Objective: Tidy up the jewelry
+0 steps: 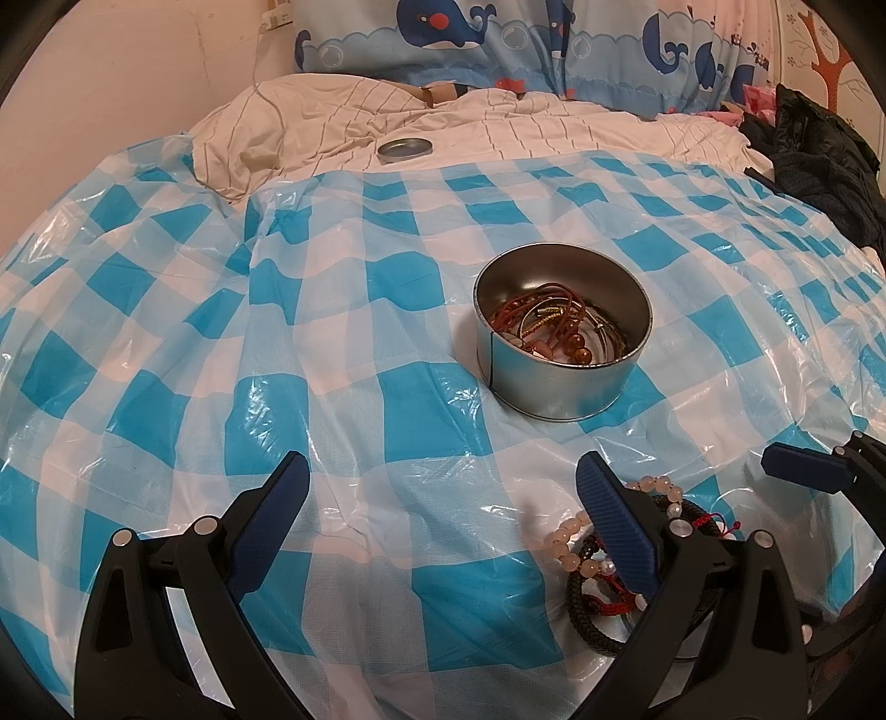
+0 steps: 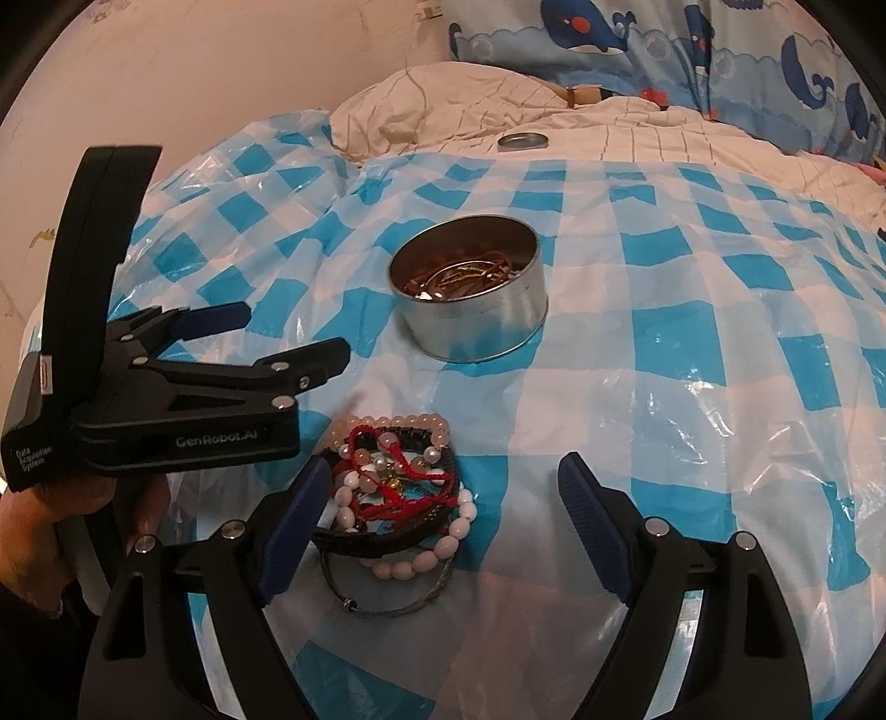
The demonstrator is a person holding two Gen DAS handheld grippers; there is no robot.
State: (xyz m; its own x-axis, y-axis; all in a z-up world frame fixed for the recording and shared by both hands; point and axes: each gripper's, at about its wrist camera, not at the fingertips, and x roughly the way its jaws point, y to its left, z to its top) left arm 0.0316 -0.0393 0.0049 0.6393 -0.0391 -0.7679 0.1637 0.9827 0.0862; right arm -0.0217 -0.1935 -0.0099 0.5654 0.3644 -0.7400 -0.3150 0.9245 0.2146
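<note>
Blue-and-white checked plastic sheet covers the bed, whale-print bedding behind. Round tin holds bracelets; bracelet pile lies near it. Left gripper and right gripper fingers wide apart, empty.

Left wrist view: low over bed, facing headboard pillows, close. Right wrist view: same heading, just right of it. Shared: tin, bracelet pile, lid.
</note>
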